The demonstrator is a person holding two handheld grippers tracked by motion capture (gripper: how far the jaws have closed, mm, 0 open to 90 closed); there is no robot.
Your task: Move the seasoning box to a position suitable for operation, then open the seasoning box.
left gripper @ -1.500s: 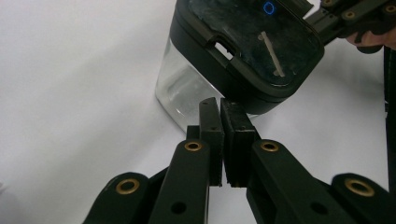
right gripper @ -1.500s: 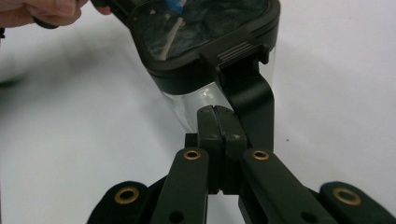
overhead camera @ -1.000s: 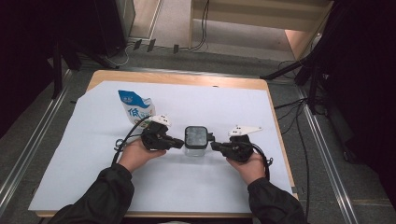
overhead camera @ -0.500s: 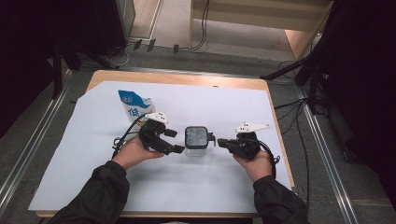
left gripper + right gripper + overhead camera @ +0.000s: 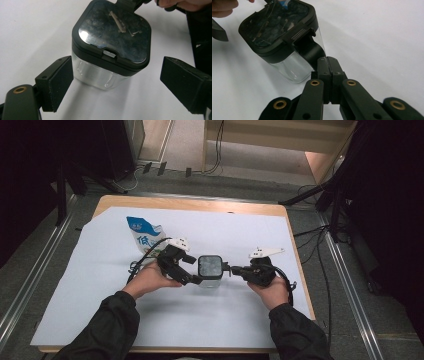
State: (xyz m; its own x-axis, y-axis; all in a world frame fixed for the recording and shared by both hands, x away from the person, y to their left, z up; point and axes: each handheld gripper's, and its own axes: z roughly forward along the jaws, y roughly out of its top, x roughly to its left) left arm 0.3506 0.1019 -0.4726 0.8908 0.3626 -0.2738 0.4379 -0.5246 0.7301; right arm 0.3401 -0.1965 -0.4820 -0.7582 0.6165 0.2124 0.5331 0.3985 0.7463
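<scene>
1. I see a small square container (image 5: 210, 271) near the middle of the white sheet (image 5: 100, 295) that covers the table (image 5: 200, 205), standing upright between my two grippers.
2. Its body is clear, with rounded corners, and through the wall I make out nothing inside; in the left gripper view (image 5: 100, 77) the white sheet shows through it.
3. Its lid (image 5: 112, 32) is black, glossy and rounded-square, closed on the body, and its top mirrors the room in grey blotches and pale streaks.
4. A small clear latch tab (image 5: 109, 53) sits at the middle of the lid's front edge, facing my left gripper.
5. On the opposite side a black handle (image 5: 310, 50) curves down from a ribbed hinge piece on the lid's rim.
6. My left gripper (image 5: 192, 270) has just been opening: its jaws now stand wide, one pad (image 5: 58, 80) just beside the container's clear wall and the other well clear of it, so the container sits between them unpressed.
7. My right gripper (image 5: 231, 269) has its jaws pressed together, and their tips meet the lower end of that black handle; whether a thin edge of it is pinched I cannot tell.
8. A blue-and-white pouch (image 5: 142, 236) stands behind my left hand (image 5: 150, 279), apart from the container.
</scene>
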